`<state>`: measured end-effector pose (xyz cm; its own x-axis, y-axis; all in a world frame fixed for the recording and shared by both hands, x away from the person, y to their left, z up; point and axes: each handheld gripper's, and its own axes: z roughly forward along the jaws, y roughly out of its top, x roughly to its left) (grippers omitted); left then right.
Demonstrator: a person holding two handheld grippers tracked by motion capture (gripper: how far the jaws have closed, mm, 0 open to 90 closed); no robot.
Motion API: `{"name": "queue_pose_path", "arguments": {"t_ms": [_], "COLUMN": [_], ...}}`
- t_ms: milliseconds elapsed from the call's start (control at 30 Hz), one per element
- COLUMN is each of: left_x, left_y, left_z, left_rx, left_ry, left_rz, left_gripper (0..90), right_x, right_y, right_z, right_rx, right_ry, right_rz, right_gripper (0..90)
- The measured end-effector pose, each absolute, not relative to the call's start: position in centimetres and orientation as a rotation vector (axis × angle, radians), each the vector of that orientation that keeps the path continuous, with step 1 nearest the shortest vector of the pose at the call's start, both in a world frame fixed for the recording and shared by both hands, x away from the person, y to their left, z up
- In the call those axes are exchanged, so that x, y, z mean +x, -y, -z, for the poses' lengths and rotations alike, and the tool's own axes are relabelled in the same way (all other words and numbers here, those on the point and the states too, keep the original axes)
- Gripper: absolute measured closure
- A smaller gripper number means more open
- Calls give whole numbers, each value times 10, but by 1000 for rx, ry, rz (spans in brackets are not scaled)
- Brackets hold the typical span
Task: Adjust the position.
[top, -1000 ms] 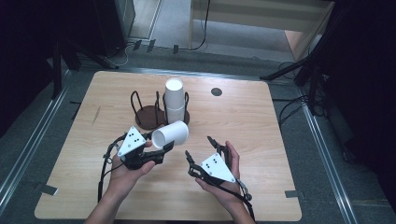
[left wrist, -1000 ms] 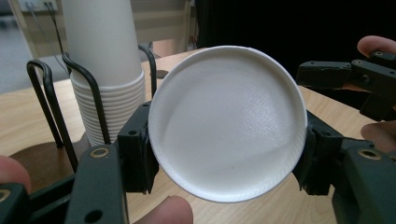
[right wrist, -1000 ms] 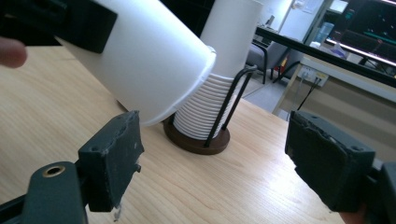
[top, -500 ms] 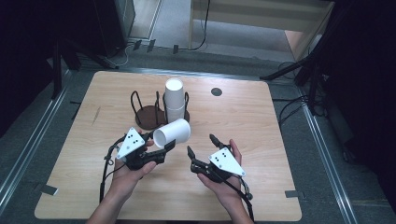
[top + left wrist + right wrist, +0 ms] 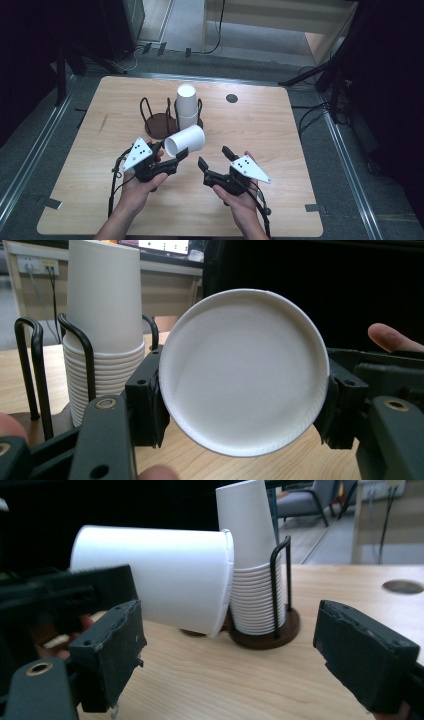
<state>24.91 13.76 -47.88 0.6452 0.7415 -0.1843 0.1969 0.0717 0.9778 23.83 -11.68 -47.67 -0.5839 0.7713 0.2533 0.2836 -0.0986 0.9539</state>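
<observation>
We see a white paper cup [image 5: 185,141] lying on its side above the table [image 5: 280,145], clamped at its base end between the jaws of the left gripper [image 5: 170,159]; its closed bottom faces that gripper's camera [image 5: 244,371]. At about twelve o'clock from it, a stack of cups [image 5: 187,106] stands upside down in a dark wire holder [image 5: 155,122]. At four o'clock from the cup, the right gripper [image 5: 214,163] hovers with its jaws spread wide and nothing between them, pointing toward the cup [image 5: 160,580].
</observation>
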Motion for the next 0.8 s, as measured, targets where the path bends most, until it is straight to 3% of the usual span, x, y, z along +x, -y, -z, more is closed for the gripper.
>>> {"name": "queue_pose_path", "arguments": {"t_ms": [800], "left_x": [245], "left_y": [-130], "left_z": [487], "left_rx": [1417], "left_ry": [-777], "left_rz": [-550], "left_gripper": [354], "right_x": [241], "right_y": [115], "right_z": [464], "right_rx": [1672], "right_ry": [-1606], "right_rz": [-2035], "right_gripper": [131]}}
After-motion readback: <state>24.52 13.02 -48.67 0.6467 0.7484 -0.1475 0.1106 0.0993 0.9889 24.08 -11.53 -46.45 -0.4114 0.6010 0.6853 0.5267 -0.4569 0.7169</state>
